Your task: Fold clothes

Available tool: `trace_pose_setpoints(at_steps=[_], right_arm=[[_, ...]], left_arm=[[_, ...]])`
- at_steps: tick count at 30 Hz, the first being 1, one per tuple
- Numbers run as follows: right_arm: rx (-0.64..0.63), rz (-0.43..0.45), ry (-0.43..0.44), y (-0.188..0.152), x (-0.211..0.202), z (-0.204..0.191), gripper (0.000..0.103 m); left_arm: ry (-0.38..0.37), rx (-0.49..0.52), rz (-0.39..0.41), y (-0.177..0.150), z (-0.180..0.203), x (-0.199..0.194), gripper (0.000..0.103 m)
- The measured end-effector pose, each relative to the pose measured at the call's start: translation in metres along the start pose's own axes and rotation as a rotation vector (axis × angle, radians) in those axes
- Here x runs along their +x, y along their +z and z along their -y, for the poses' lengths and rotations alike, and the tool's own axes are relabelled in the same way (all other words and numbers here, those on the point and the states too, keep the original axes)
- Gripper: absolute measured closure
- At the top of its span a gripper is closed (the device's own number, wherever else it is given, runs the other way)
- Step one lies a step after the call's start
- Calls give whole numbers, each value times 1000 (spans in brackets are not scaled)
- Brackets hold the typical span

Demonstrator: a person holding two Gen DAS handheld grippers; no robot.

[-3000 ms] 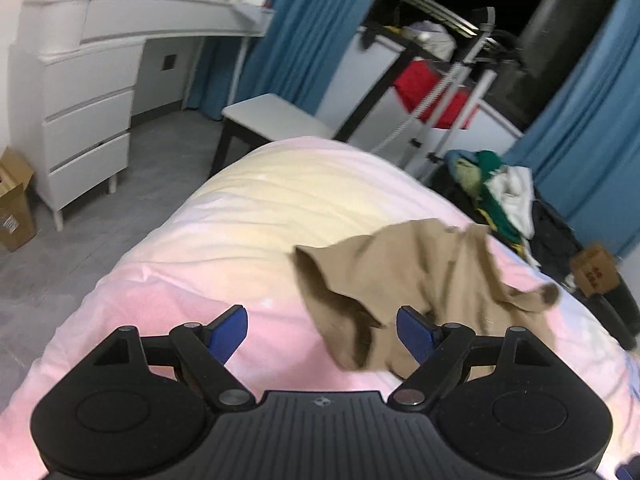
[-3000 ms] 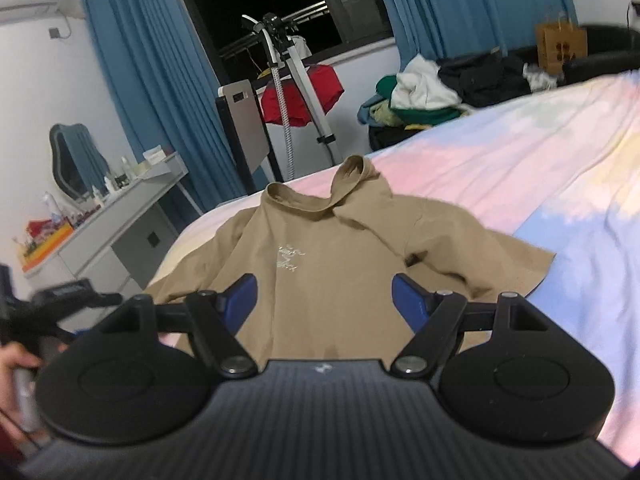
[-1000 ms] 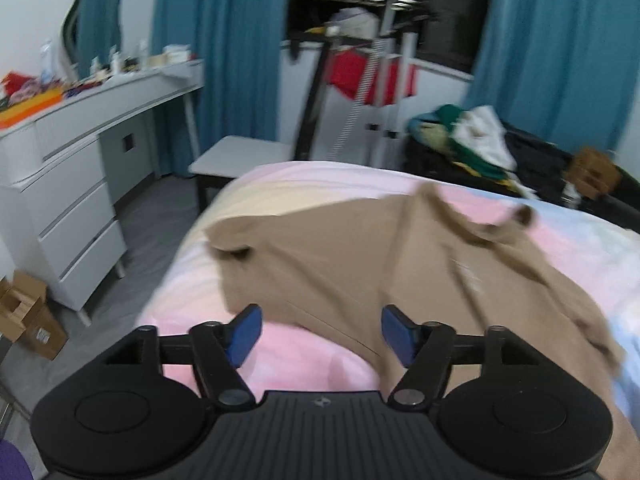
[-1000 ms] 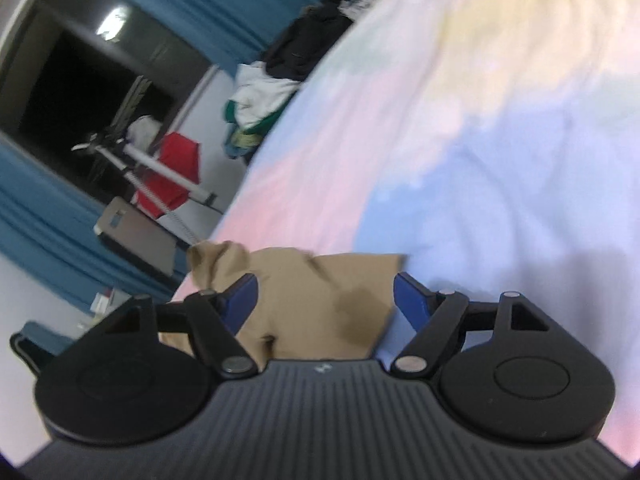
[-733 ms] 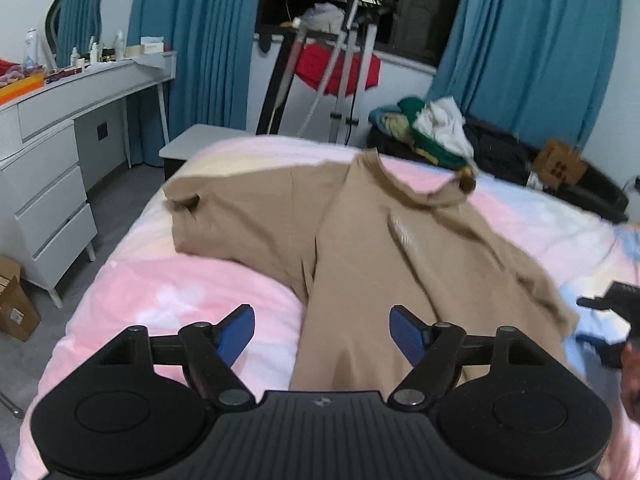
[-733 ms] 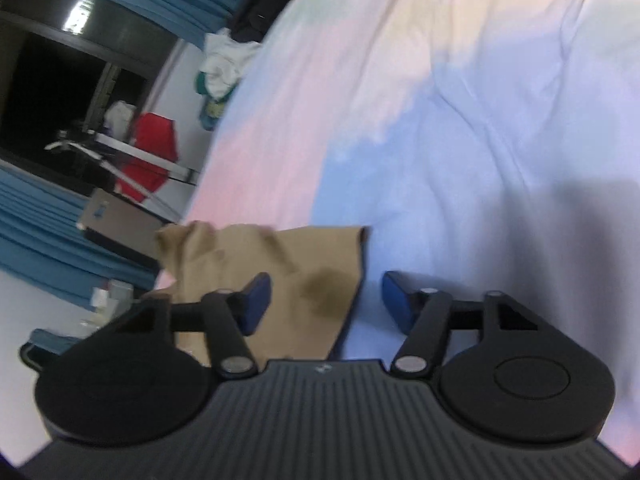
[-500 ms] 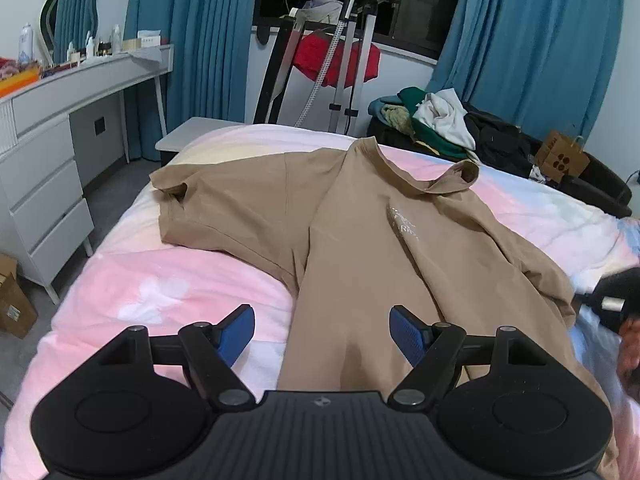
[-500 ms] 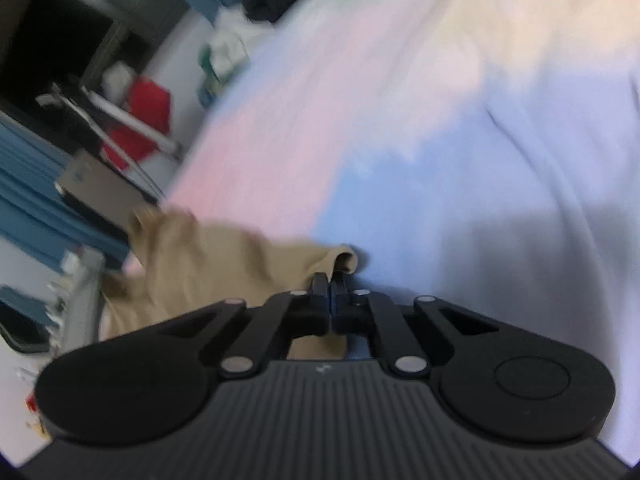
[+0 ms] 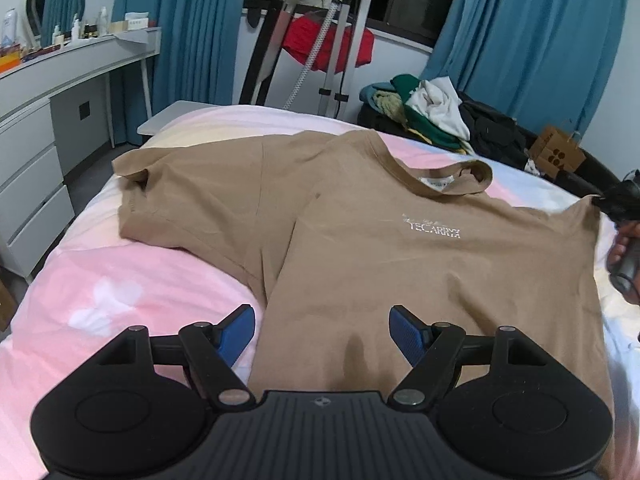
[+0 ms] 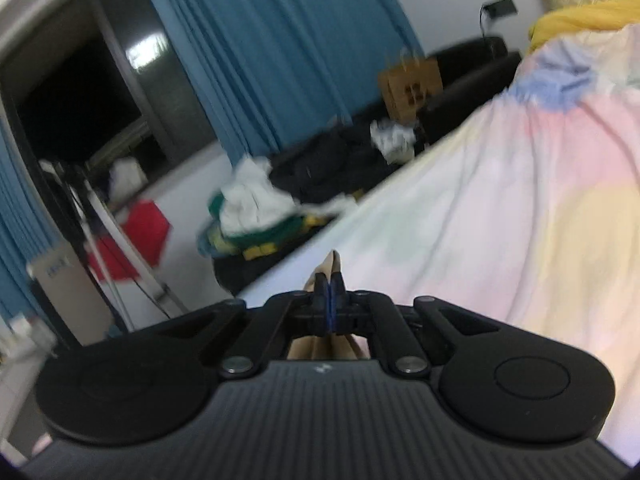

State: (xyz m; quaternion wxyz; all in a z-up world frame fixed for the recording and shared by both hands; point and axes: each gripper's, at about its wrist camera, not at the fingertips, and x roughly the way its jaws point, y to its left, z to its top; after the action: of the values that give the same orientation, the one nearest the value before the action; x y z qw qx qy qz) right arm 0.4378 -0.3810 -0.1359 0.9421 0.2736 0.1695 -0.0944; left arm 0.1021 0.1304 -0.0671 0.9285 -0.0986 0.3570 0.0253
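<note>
A tan T-shirt (image 9: 400,248) with a white chest logo lies spread face up on the pastel bed (image 9: 120,280). Its left sleeve is bunched toward the far left. My left gripper (image 9: 322,330) is open and empty, hovering over the shirt's near hem. My right gripper (image 10: 329,280) is shut on the shirt's right sleeve tip (image 10: 332,264), lifted off the bed. In the left wrist view the right gripper (image 9: 618,200) shows at the far right edge, holding that sleeve corner.
A white dresser (image 9: 48,120) stands left of the bed. A clothes rack with a red garment (image 9: 328,44) and a pile of clothes (image 9: 424,104) are behind the bed. A brown paper bag (image 9: 556,152) sits at the back right. A yellow cloth (image 10: 580,16) lies at the bed's head.
My right gripper, shut on the right sleeve half a second ago, has lifted and pulled it outward, spreading the shirt flatter. My left gripper stays open and has moved slightly closer over the hem.
</note>
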Motion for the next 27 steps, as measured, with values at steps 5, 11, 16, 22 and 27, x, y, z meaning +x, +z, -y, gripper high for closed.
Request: trace_pose_setpoints(at_steps=[5,11,16,22,27], right_arm=[[35,-130,15,-20,12,12,92],[-66,-225,27,-29,-75,19,43],[-357,-448,84,-57,-172,11,43],[-703,-860,252,-123,-257,2,45],[-731,-1082,288,-151,-264,-1,45]], left_arm=[[11,-15,-30,2,-9,11,27],[12,-19,-46,-2,-9,-7,27],[22,64,-52,-6,-4,-39,27],[-33,104,-33,-14,-6,-90,25],[-39,35,17,-14,-25,-121,21]])
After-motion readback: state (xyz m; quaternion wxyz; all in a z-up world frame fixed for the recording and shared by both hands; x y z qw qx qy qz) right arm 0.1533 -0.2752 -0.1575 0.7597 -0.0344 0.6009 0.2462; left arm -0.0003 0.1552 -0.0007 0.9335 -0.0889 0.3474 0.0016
